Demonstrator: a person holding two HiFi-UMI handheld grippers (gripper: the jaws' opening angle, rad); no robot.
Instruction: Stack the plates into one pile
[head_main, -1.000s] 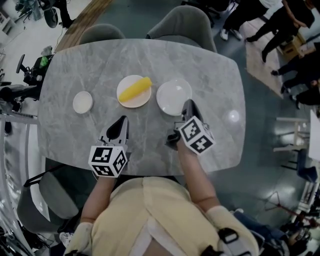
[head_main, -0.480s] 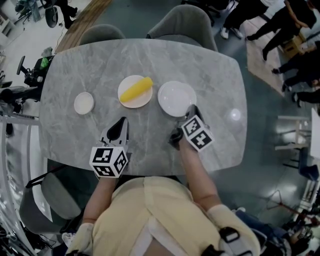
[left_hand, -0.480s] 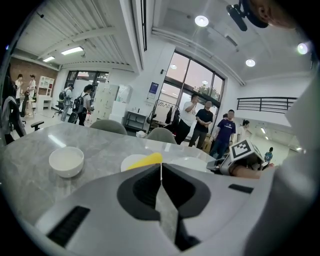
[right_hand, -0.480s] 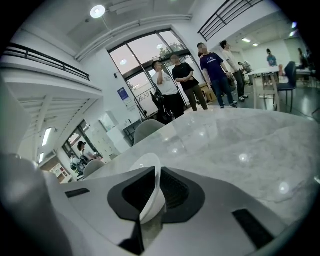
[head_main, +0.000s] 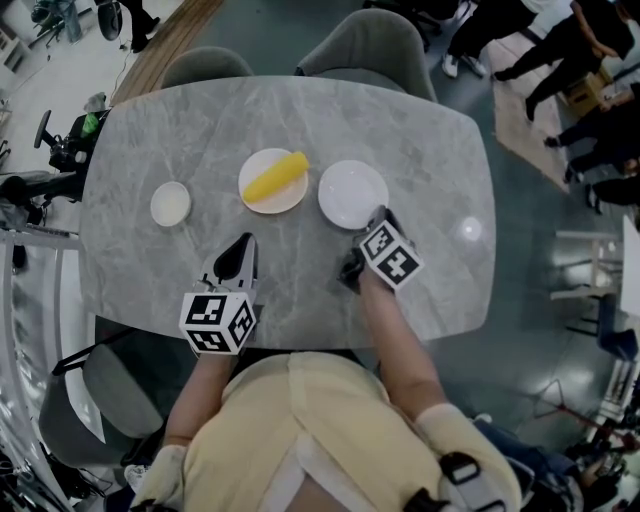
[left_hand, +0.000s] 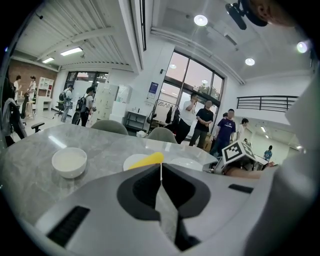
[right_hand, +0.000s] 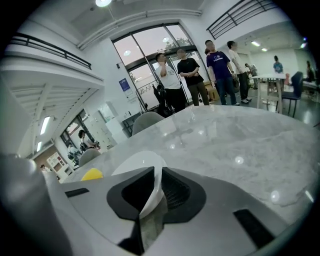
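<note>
A white plate (head_main: 353, 193) lies on the grey marble table (head_main: 430, 150), right of a cream plate (head_main: 268, 194) that carries a yellow object (head_main: 275, 176). At the white plate's near rim is my right gripper (head_main: 378, 213). Its jaws have just been opening, and the rim (right_hand: 145, 165) still sits between them with my right gripper (right_hand: 156, 175) loose around it. Nearer the front edge, my left gripper (head_main: 240, 246) is shut and empty, pointing toward the cream plate (left_hand: 137, 161). A small white bowl (head_main: 171, 203) stands at the far left.
Grey chairs (head_main: 370, 45) stand along the table's far side. Several people (right_hand: 200, 70) stand beyond the table near the glass doors. In the left gripper view, the bowl (left_hand: 69, 161) is at the left and the right gripper's marker cube (left_hand: 237, 151) at the right.
My right gripper has sunk toward the table with the white plate's near rim, and the plate has settled lower. The left gripper has stayed put.
</note>
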